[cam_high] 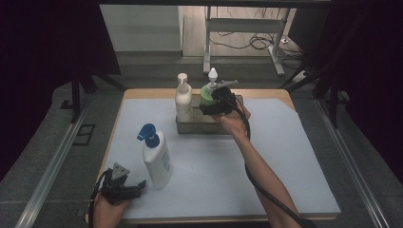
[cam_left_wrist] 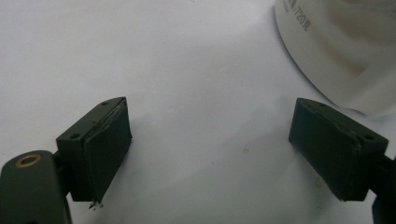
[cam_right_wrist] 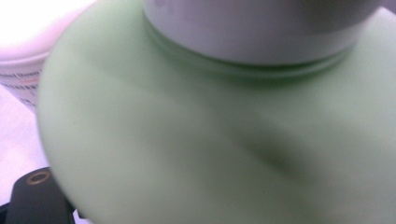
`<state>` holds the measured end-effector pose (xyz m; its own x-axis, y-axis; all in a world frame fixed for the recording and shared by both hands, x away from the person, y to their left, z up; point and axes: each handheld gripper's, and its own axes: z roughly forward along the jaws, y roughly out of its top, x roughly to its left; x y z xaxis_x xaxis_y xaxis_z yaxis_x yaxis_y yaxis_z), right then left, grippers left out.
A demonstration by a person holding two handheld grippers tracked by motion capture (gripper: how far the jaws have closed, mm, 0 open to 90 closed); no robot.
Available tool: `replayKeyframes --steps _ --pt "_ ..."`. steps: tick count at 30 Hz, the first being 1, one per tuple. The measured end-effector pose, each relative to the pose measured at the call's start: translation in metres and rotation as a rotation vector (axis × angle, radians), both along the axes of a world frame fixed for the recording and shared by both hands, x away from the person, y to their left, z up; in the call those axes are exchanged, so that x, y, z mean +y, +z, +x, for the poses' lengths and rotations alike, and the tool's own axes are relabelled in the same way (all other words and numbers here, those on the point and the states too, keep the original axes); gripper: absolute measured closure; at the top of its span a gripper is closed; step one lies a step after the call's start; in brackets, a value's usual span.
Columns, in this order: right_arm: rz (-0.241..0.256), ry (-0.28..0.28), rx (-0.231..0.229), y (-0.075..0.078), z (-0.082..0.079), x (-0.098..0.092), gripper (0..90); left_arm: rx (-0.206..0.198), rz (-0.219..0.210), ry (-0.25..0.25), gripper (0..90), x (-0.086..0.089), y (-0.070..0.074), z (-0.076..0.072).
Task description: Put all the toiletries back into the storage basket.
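Note:
A green bottle (cam_high: 207,93) with a white pump stands slightly tilted in a metal tray (cam_high: 190,127) at the back middle of the table. My right gripper (cam_high: 211,105) is closed on it from the near right. In the right gripper view the green bottle's shoulder (cam_right_wrist: 210,140) is blurred and very close, hiding the jaws. A white pump bottle (cam_high: 183,102) stands in the tray's left part. A white bottle with a blue pump (cam_high: 157,159) stands upright at the front left. Just left of its base, my left gripper (cam_high: 139,188) is low over the mat, open (cam_left_wrist: 210,144) and empty.
A white mat (cam_high: 285,156) covers most of the wooden table (cam_high: 142,93), and its right half is bare. The blue-pump bottle's base (cam_left_wrist: 336,46) is just beyond the left gripper's right jaw. Desk legs and cables (cam_high: 256,42) lie on the floor behind.

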<state>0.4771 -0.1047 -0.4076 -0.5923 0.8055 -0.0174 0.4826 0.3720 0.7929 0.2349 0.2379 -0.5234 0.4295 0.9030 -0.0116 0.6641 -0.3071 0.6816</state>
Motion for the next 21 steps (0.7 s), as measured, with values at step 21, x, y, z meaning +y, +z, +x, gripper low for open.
replayKeyframes --steps 21 --pt "0.029 -0.004 0.014 -0.013 0.003 -0.003 11.2 0.000 -0.001 0.001 12.9 0.000 0.000 0.000"
